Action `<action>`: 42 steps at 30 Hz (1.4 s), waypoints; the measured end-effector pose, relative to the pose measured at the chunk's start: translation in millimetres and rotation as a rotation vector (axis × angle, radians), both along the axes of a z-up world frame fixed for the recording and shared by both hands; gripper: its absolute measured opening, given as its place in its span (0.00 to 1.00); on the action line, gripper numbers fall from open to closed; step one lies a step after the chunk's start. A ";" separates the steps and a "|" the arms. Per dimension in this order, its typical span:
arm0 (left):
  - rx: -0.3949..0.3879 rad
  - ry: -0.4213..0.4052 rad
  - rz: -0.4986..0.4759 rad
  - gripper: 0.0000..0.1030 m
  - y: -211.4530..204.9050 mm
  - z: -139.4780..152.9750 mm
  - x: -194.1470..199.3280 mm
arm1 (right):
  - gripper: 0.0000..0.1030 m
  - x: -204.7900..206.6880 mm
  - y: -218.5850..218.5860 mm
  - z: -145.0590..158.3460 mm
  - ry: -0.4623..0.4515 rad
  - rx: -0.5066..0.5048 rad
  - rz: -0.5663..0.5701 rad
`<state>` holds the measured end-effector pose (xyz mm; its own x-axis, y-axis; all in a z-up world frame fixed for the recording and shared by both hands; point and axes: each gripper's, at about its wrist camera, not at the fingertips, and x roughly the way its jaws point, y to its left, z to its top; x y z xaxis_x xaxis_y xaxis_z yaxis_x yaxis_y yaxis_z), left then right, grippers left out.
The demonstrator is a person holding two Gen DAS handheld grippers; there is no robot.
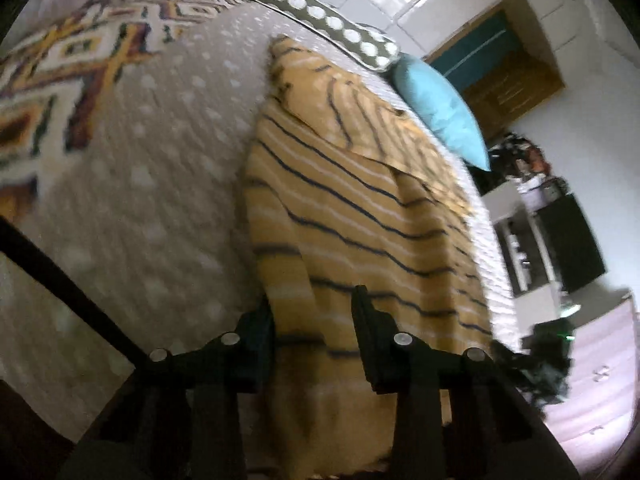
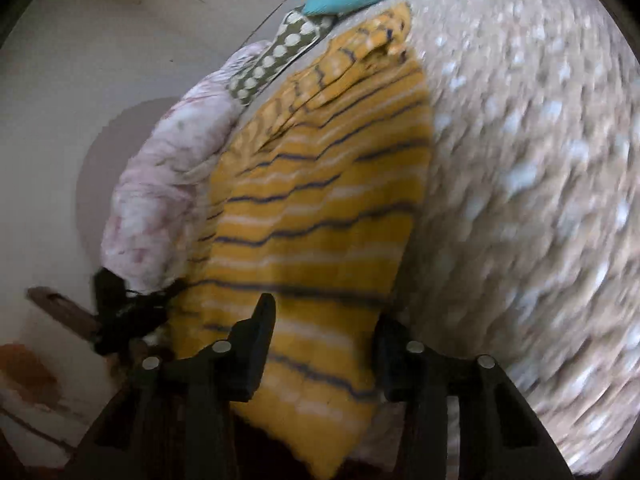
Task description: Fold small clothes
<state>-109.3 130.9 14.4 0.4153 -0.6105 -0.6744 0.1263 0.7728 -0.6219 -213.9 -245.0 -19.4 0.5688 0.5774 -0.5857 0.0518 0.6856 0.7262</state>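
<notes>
A mustard-yellow shirt with dark and white stripes lies spread flat on a beige dotted bedspread, collar end far from me. My left gripper hovers over the shirt's near edge, jaws apart, with striped cloth showing in the gap between them. The right wrist view shows the same shirt from its other near corner. There my right gripper stands with its jaws apart over the hem. Neither gripper's pads visibly pinch the cloth. Both views are blurred.
A teal pillow and an olive pillow with white dots lie beyond the shirt's collar. A patterned blanket covers the far left of the bed. A pink-white quilt lies along the shirt's left side. A pale dresser stands beside the bed.
</notes>
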 end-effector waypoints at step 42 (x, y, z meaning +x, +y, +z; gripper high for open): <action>0.297 -0.248 0.080 0.07 -52.5 107.2 11.2 | 0.06 16.4 5.1 110.7 -0.218 -0.253 0.085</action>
